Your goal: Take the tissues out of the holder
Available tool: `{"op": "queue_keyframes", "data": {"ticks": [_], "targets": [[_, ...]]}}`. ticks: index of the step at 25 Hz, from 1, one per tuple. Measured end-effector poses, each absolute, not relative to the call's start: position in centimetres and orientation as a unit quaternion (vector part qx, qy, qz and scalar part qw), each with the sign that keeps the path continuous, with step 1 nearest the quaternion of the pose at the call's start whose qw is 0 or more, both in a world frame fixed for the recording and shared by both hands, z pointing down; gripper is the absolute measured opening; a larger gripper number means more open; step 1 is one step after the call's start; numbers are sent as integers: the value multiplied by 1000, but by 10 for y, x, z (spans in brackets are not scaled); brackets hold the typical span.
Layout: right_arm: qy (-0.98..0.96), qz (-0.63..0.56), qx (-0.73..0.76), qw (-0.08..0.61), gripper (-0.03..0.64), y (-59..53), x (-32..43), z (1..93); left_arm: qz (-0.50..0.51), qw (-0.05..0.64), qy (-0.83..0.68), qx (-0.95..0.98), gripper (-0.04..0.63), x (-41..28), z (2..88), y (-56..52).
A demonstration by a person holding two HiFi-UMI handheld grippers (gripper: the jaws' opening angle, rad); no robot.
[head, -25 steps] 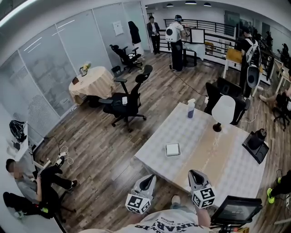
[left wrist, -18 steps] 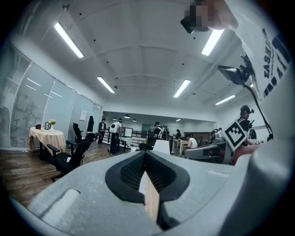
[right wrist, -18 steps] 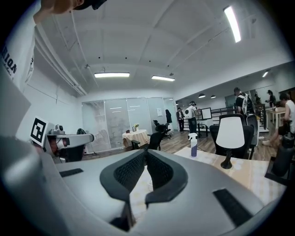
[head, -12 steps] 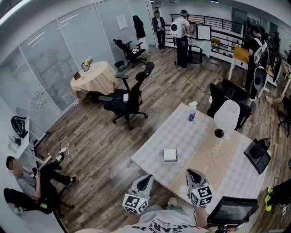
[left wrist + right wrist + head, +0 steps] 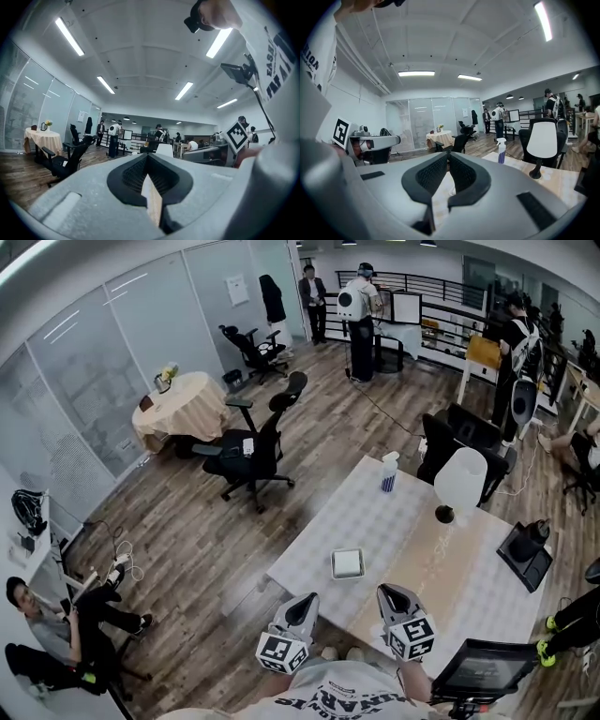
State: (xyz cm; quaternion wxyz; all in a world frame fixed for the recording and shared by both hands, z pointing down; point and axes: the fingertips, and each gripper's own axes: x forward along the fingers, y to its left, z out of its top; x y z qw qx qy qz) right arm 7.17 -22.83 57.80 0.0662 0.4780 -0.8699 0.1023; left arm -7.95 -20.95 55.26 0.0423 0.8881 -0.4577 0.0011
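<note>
Held side by side over the near edge of the desk (image 5: 375, 514): left tool (image 5: 303, 605) and right tool (image 5: 388, 594), both clenched tight on nothing. Ahead of the tips, roughly midway between them and well apart, flat on the desk: white square tissue holder (image 5: 348, 563), untouched. Too small to tell whether a tissue sticks out. Farther beyond the right tool: spray bottle (image 5: 388, 472), white lamp (image 5: 459, 482).
</note>
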Motion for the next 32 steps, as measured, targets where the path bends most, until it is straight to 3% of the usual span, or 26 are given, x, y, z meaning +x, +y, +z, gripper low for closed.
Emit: {"op": "queue_keyframes", "data": {"ticks": [13, 23, 32], "targets": [[-870, 105, 472, 95, 9, -245, 47, 597, 5, 48, -445, 894, 3, -97, 559, -229], [-889, 18, 369, 271, 18, -312, 12, 678, 0, 54, -470, 881, 3, -127, 567, -242], [-855, -55, 268, 441, 210, -392, -3, 773, 2, 60, -497, 866, 3, -149, 570, -252]]}}
